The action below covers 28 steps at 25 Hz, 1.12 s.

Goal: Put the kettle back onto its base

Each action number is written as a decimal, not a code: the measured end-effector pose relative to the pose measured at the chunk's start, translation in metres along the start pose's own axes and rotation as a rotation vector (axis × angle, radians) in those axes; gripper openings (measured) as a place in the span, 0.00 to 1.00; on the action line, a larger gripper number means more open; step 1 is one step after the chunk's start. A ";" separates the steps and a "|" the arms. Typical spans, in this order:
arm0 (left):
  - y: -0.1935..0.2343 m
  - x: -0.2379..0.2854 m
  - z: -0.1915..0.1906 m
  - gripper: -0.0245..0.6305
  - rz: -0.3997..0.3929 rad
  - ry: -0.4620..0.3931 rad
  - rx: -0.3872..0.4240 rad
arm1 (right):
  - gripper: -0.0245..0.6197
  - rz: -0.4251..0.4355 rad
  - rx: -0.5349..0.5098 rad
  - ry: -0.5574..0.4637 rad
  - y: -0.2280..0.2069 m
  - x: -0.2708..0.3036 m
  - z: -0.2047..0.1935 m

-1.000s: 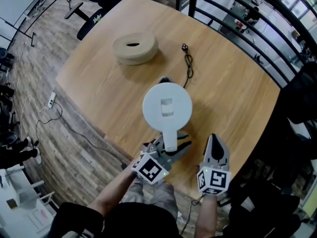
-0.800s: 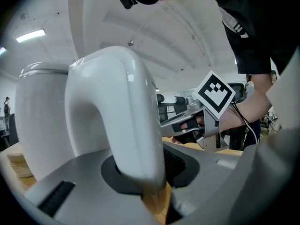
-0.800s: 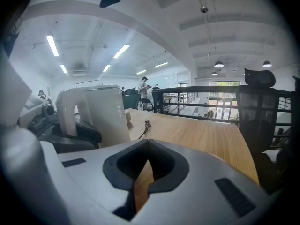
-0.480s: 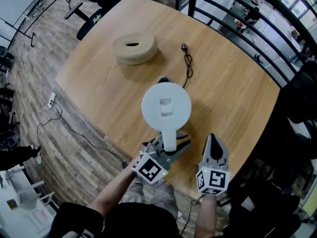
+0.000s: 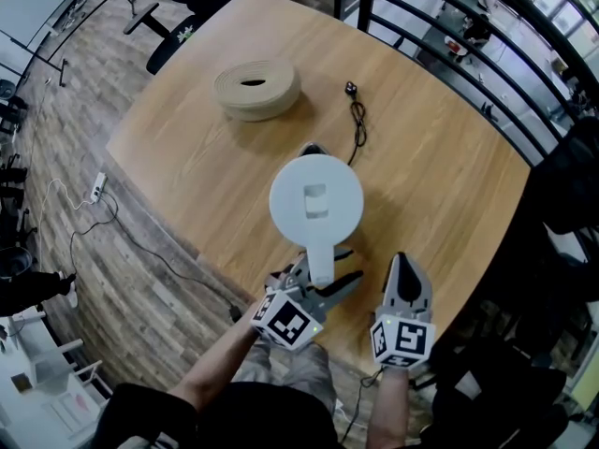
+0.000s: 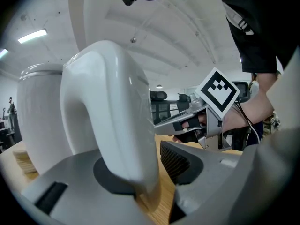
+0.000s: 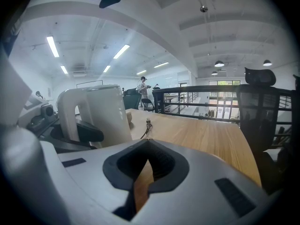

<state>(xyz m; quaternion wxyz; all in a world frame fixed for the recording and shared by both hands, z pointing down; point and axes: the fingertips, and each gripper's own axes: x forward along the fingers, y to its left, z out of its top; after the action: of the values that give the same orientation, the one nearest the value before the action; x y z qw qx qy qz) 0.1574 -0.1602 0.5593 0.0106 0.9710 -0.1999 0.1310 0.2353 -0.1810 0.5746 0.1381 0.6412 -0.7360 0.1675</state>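
Table (image 5: 187, 157): round, wood-topped. A tan ring-shaped roll (image 5: 255, 90) lies toward its far side, well apart from the work.

Kettle (image 5: 316, 201): white, upright, near the table's front edge, lid up, handle (image 5: 321, 260) pointing at the person. A dark sliver of the base (image 5: 312, 149) peeks out from under its far side, so I judge the kettle seated on it. The cord (image 5: 357, 124) runs from there to a loose plug farther back.

Left gripper (image 5: 323, 277): jaws straddle the handle and have just been opening. The left gripper view shows the handle between them, with a clear gap to one ribbed pad (image 6: 176, 161), so there is no clamp.

Right gripper (image 5: 405, 267): beside the kettle, jaws together on nothing, tips over bare wood.

Step in hand (judgement): release after placing.

Next move: draw the left gripper straight back along the handle's line, jaws kept wide, so neither pad drags the kettle off its seat.
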 end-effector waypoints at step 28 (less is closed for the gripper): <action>0.010 -0.020 0.000 0.31 0.051 -0.048 -0.138 | 0.04 -0.001 -0.013 -0.011 0.005 -0.007 0.000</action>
<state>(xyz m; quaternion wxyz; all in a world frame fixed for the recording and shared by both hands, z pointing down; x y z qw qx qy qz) 0.1357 -0.1618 0.5535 0.0692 0.9654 -0.2334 0.0938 0.2311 -0.1746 0.5715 0.1384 0.6417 -0.7374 0.1593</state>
